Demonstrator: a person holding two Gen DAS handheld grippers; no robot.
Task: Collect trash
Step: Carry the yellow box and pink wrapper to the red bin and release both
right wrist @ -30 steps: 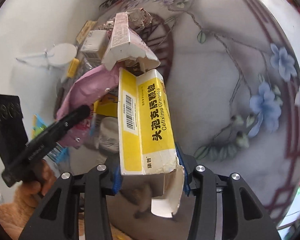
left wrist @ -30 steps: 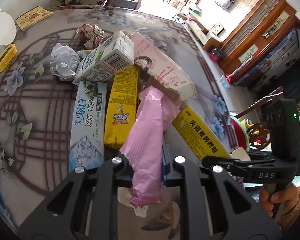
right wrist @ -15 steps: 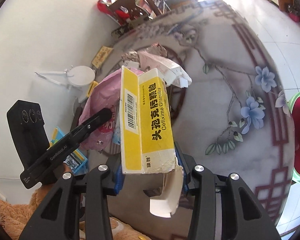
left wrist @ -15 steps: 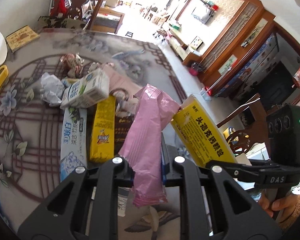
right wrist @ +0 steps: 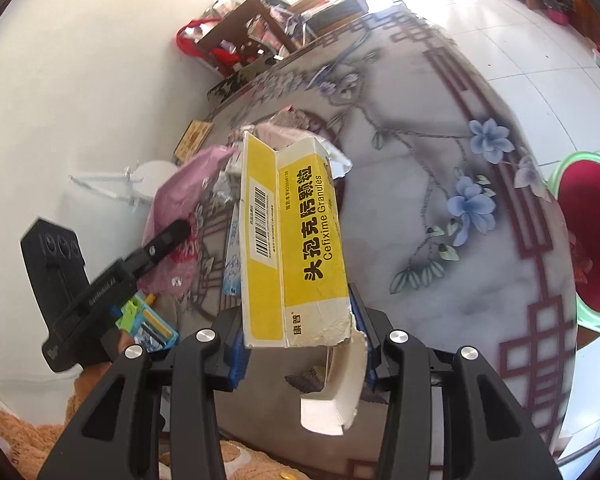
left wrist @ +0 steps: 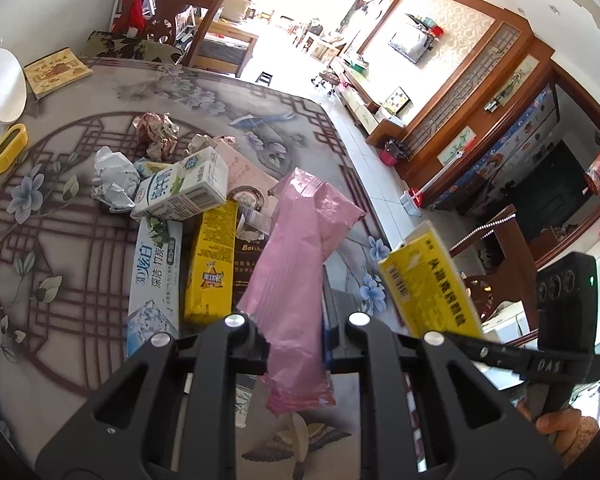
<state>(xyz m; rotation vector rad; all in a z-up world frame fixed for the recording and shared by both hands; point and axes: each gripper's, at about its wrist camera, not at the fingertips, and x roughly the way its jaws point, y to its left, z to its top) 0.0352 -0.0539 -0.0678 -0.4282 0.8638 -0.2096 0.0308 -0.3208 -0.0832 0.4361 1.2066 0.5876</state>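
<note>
My left gripper (left wrist: 294,350) is shut on a pink plastic wrapper (left wrist: 300,264) and holds it up above the table; the wrapper also shows in the right wrist view (right wrist: 180,192). My right gripper (right wrist: 300,356) is shut on a torn yellow and white medicine box (right wrist: 296,248), held off the table; the box shows at the right of the left wrist view (left wrist: 428,284). A trash pile stays on the table: a milk carton (left wrist: 184,190), a toothpaste box (left wrist: 152,276), a yellow packet (left wrist: 212,264), crumpled paper (left wrist: 114,180) and a crumpled wrapper (left wrist: 156,134).
The patterned table (left wrist: 40,240) ends at the right, with tiled floor beyond. A red bin with a green rim (right wrist: 588,236) stands on the floor past the table edge. A white fan base (left wrist: 2,88), a yellow object (left wrist: 8,148) and a booklet (left wrist: 56,70) lie at the table's far left.
Both grippers have risen and pulled back from the pile with their items. The medicine box has swung right, away from the pile. More room and the red bin came into view.
</note>
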